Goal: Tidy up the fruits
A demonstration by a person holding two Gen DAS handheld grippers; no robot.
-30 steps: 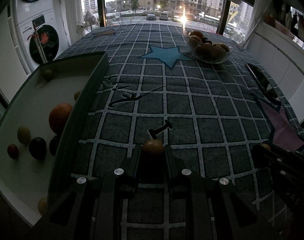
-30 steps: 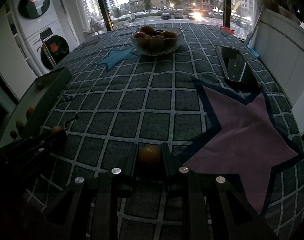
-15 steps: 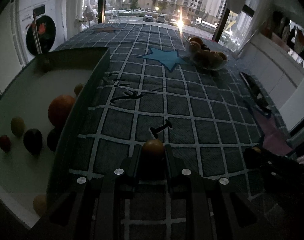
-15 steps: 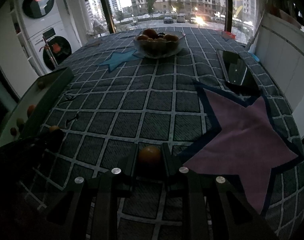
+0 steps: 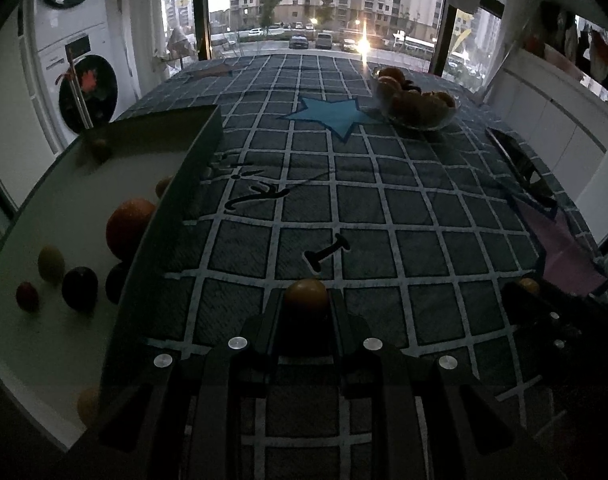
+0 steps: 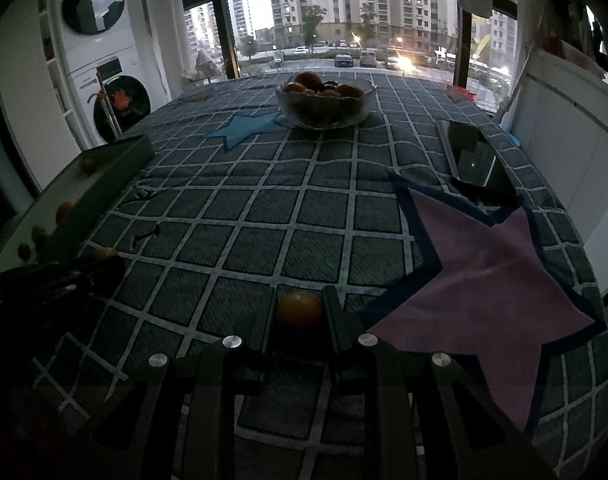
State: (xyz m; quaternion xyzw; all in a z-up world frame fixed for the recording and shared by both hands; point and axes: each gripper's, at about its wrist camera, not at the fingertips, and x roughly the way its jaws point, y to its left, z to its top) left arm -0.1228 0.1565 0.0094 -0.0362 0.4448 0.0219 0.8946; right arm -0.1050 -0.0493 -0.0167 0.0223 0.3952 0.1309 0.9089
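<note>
On checked tablecloth (image 6: 264,208) — glass fruit bowl (image 6: 323,110); washer (image 6: 116,96) left.

You have a dark grey-blue tablecloth (image 6: 264,216) crossed by a pale white grid, with a light blue star (image 5: 327,114) and a dusty pink star (image 6: 491,264) edged in navy, plus small black stick-figure prints (image 5: 325,254). Your left gripper (image 5: 306,308) is black with silver screws, and the small fruit (image 5: 306,295) between its fingers is orange. The tray (image 5: 64,200) is white inside with dark green walls, holding a large orange fruit (image 5: 128,226), a yellow-green one (image 5: 51,262), a dark purple one (image 5: 79,288) and a small red one (image 5: 26,296). The bowl (image 6: 321,106) is clear glass.
</note>
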